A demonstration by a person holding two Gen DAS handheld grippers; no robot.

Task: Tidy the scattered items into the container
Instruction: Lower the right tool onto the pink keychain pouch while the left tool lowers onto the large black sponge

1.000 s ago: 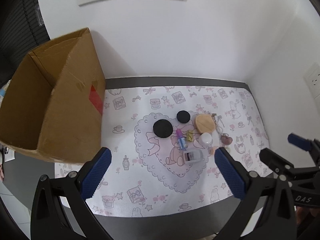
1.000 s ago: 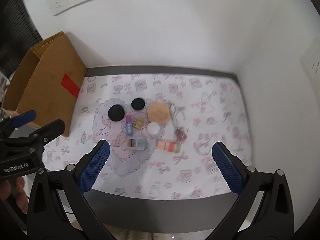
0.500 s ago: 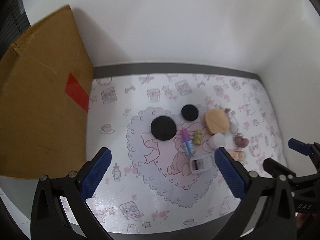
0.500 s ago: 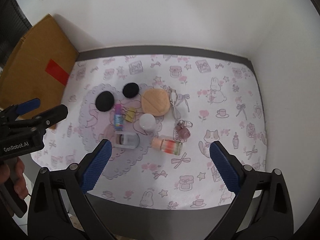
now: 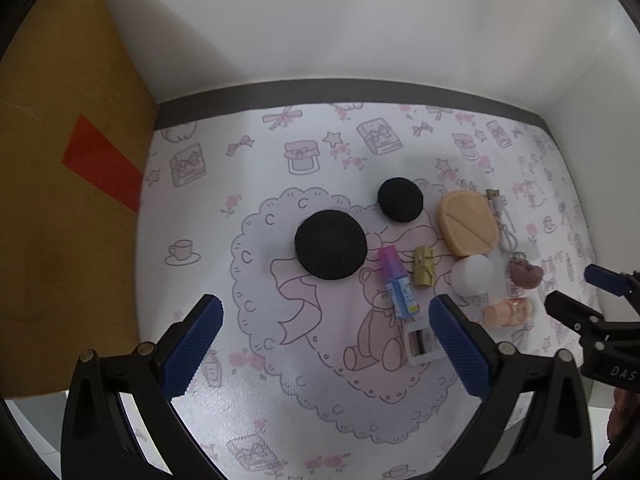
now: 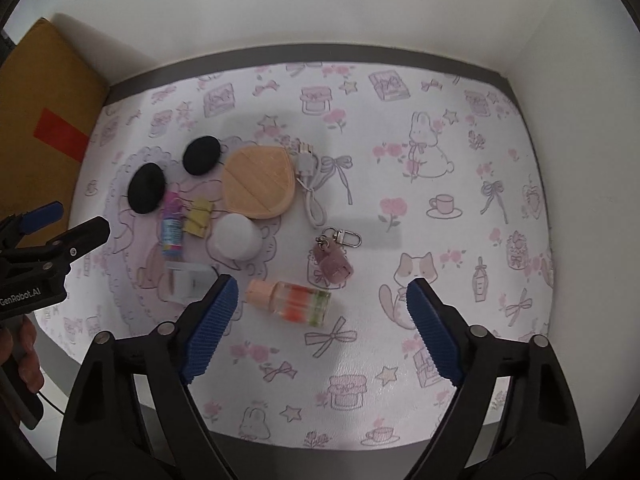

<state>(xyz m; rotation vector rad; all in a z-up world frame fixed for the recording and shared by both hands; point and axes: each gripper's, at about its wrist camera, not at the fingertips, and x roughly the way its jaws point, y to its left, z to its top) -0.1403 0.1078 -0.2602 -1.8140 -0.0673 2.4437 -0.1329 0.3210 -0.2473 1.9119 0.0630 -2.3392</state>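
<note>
— Checking jaws: left gripper (image 5: 326, 342) wide open, holding nothing; right gripper (image 6: 320, 312) same, hovering over the little bottle (image 6: 289, 301) lying on the tabletop (image 6: 460, 152).

— Cardboard box (image 5: 60, 184)?

— Far left, cut off by the frame, its opening out of view. Clear case (image 5: 420, 342) partly behind a left finger (image 5: 458, 346). Black puffs (image 5: 331, 244), beige sponge (image 6: 258, 182), keychain (image 6: 334, 262) clustered mid-mat; tube label (image 6: 172, 232) unreadable.

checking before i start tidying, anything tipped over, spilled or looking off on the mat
One thing: the small bottle with the peach cap lies on its side near the right gripper, no spill visible. The rest, like the two black pads and the white cable, is only scattered loose.
</note>
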